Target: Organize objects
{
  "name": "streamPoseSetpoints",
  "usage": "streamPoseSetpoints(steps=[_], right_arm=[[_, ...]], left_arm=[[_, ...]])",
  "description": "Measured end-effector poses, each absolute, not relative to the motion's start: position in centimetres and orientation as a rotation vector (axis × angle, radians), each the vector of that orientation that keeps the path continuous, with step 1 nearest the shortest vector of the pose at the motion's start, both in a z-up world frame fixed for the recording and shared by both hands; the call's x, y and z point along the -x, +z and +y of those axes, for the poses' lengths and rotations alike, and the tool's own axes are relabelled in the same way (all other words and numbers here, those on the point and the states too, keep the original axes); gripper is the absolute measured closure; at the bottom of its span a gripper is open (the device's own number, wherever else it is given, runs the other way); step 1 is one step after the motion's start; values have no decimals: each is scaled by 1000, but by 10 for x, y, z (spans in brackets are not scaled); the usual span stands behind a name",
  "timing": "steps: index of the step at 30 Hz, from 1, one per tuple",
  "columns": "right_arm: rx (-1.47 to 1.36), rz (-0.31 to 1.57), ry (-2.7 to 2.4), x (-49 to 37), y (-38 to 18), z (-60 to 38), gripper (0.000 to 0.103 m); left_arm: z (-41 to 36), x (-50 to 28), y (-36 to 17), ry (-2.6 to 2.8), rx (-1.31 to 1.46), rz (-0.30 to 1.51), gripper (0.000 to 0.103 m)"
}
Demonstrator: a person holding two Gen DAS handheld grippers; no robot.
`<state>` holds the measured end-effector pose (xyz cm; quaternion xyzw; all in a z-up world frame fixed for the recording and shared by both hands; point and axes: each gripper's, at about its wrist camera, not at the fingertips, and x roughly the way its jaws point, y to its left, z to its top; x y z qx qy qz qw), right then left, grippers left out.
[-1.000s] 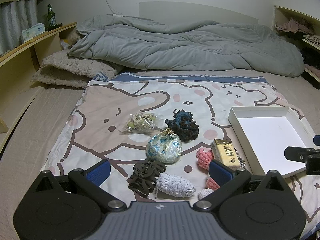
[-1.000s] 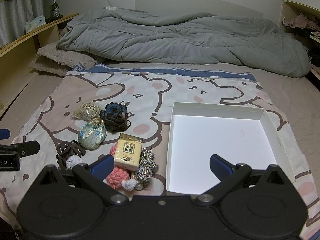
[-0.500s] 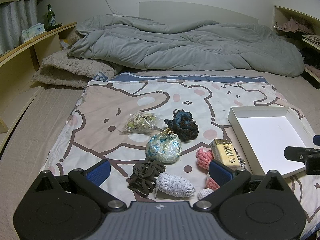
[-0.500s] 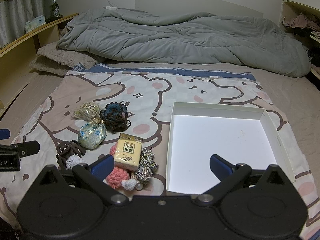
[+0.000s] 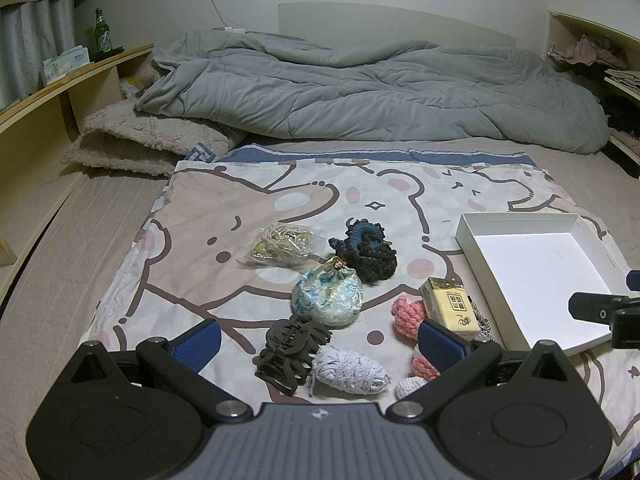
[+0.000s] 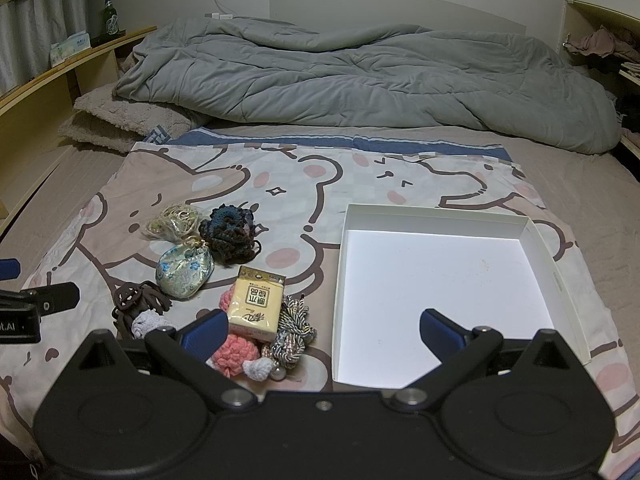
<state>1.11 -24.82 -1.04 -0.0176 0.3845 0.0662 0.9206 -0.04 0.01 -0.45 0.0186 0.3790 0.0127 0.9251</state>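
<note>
Nothing is sorted yet: the white box (image 6: 440, 280) on the bed lies empty, the tissue pack (image 6: 256, 304), brocade pouch (image 5: 328, 298) and yarn pieces are clustered just left of it, and the left claw (image 5: 320, 340) and right claw (image 6: 320, 326) both hover spread wide, holding nothing.

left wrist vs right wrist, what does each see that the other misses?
Left wrist only: the whole pale blue yarn bundle, and the right gripper poking in over the white box.
Right wrist only: the box's full empty floor, the grey twisted cord and the left gripper at the frame edge.
Both: tissue pack, brocade pouch, dark crochet piece, grey duvet.
</note>
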Motion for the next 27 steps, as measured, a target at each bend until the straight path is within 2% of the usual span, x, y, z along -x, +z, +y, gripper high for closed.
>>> streamPoseSetpoints(steps=[27], right_arm=[[35,792,137,-11,-12,-247,0]], left_arm=[[0,0,-5,28,-36,779,0]])
